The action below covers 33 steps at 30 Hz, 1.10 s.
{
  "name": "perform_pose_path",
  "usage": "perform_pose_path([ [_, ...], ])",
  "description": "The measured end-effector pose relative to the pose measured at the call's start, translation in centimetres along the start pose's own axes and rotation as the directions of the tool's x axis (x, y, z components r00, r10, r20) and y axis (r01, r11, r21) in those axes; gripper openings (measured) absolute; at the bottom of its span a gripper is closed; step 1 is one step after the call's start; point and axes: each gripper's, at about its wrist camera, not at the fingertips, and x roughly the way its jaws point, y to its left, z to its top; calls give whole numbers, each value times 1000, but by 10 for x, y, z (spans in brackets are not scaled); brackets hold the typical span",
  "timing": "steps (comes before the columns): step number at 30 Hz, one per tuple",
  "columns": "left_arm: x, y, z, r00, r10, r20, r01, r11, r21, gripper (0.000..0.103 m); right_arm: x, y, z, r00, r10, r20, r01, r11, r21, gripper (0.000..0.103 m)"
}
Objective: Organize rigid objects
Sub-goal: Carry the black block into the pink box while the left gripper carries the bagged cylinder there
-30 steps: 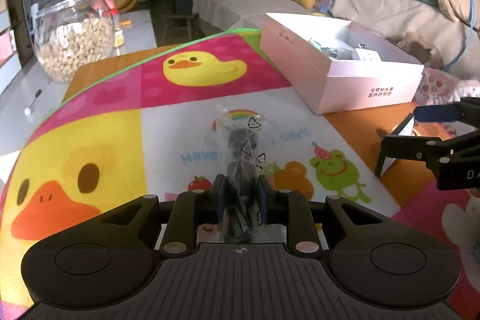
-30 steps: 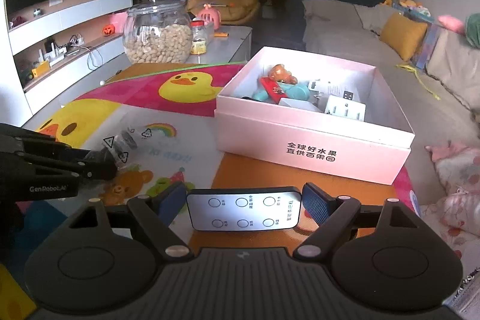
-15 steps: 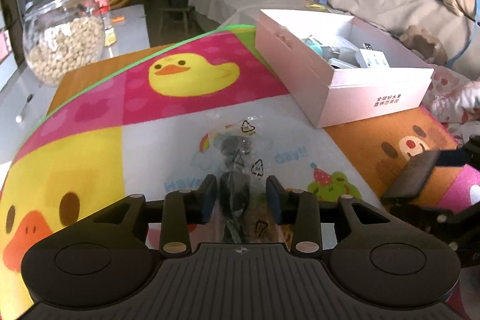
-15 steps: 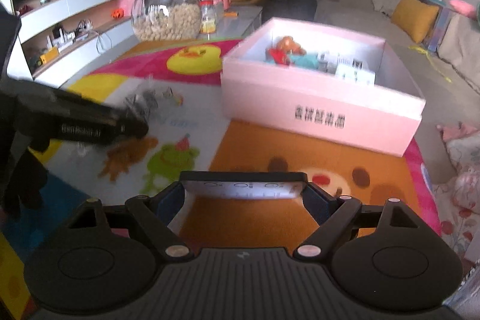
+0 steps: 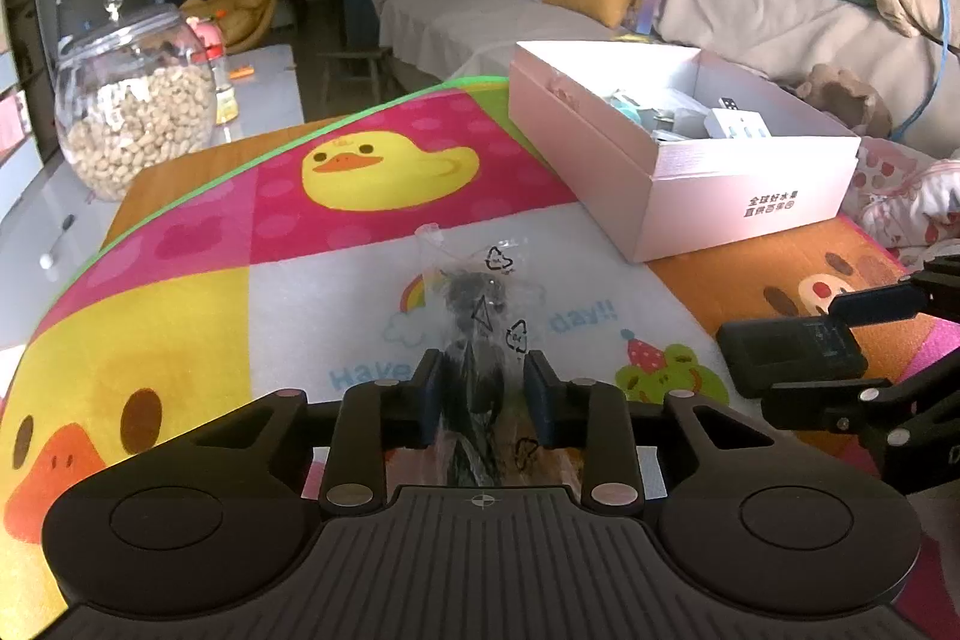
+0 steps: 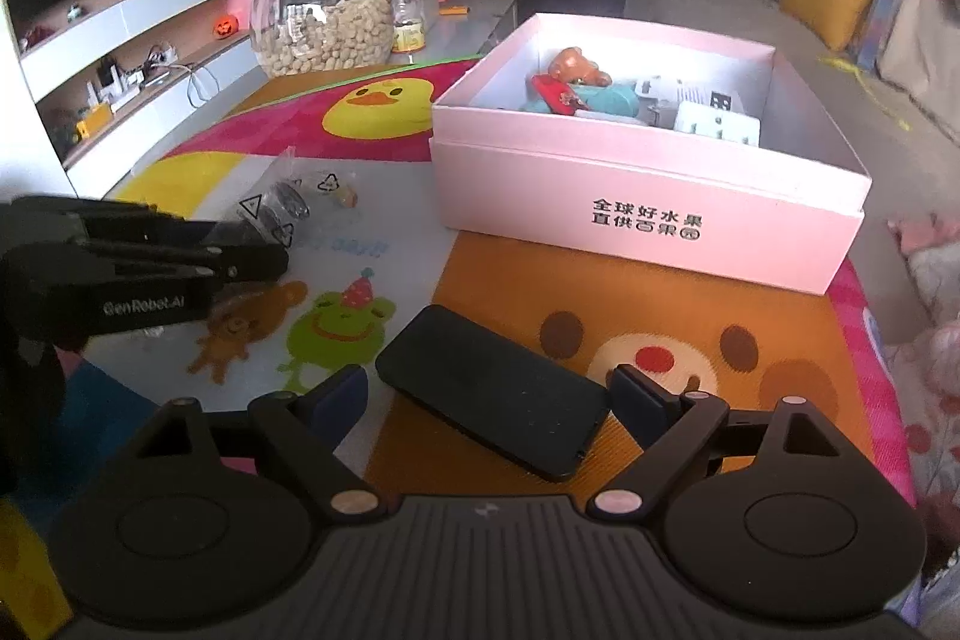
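Now: left gripper jaws just closing on clear bag; right gripper open wide around black remote; pink box at 1 o'clock.

Bench covered by a bright cartoon play mat with duck, frog and bear panels. On the mat: open pale pink cardboard box at the far right; crinkled clear plastic bag holding dark parts mid-mat; flat black rectangular device, tilted, on the orange bear panel, near the box.
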Motion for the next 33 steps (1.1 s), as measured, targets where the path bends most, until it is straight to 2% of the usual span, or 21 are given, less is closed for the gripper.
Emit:
perform_pose_path([
  [3,0,0,0,1000,3,2,-3,1000,-4,32,3,1,5,1000,2,-13,-1,999,51,93],
  [6,0,0,-1,1000,3,6,-3,1000,-12,31,10,10,7,999,-48,-11,49,997,64,94],
  [9,-2,0,-3,1000,1,13,-1,1000,-11,28,15,21,5,993,-117,11,117,993,16,88],
  [10,-2,1,-4,1000,-6,16,7,1000,-11,27,13,23,3,993,-119,23,119,993,-3,80],
  [11,-4,2,-5,1000,-14,17,14,1000,-13,25,11,23,2,995,-100,28,100,995,-13,61],
  [13,-8,1,-8,999,-35,14,35,999,-14,24,3,23,3,996,-83,27,84,995,-44,45],
  [14,-11,1,-9,999,-52,11,52,999,-13,24,-1,21,2,997,-75,24,76,996,-52,41],
  [16,-18,-4,-15,996,-88,14,88,996,3,24,-10,15,0,997,-66,31,68,996,-54,40],
  [21,-35,-21,-30,993,-117,11,116,991,73,24,-33,-3,-11,995,-69,66,73,996,-53,40],
  [25,-37,-25,-32,992,-125,0,124,990,64,24,-44,-16,-22,992,-95,85,100,994,-52,41],
  [27,-35,-24,-31,992,-126,-3,126,991,43,24,-48,-21,-28,993,-88,84,92,995,-46,56],
  [28,-34,-24,-30,992,-128,-3,128,991,30,24,-50,-23,-30,993,-89,77,92,995,-36,68],
  [29,-34,-24,-30,992,-129,-2,129,991,20,24,-52,-25,-33,992,-97,77,99,995,-25,73],
  [33,-31,-24,-29,992,-129,4,129,992,3,24,-56,-28,-43,993,-105,61,106,994,-9,74],
])
